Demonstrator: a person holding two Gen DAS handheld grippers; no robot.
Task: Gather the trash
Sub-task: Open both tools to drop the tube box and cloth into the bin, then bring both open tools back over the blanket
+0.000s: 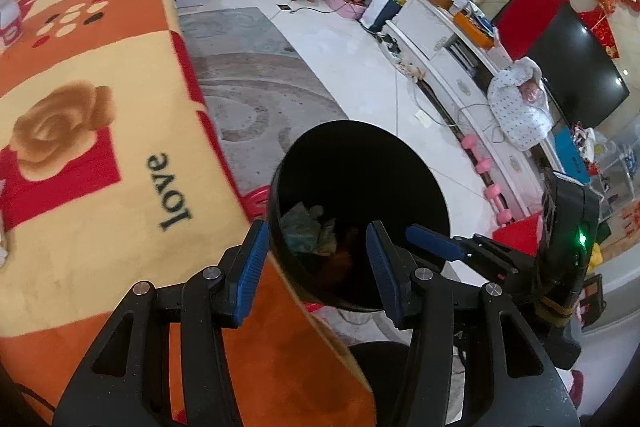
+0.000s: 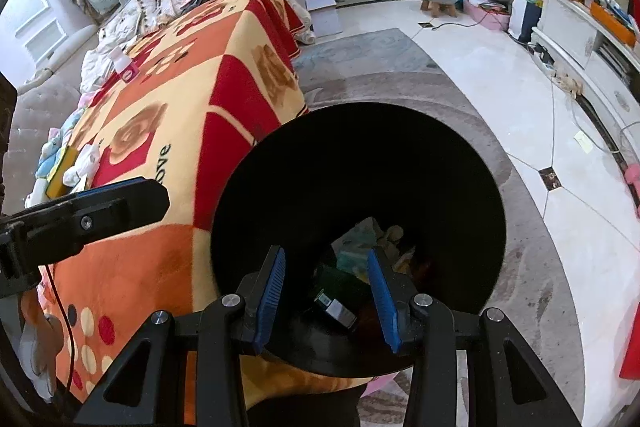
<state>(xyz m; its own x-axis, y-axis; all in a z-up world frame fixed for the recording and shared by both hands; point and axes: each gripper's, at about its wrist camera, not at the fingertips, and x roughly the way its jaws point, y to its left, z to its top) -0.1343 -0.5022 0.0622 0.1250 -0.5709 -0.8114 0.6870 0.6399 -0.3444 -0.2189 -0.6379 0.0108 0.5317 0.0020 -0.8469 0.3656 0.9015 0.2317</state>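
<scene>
Below, round black bin (image 2: 460,167), crumpled wrappers inside, both grippers' jaws spread, nothing pinched

The bin (image 1: 356,163) is standing on the rug (image 1: 256,79) just beside the blanket-covered table (image 1: 100,155), trash (image 2: 360,247) lying inside it. Both grippers, left gripper (image 1: 316,259) and right gripper (image 2: 327,291), are hovering over its mouth.
</scene>
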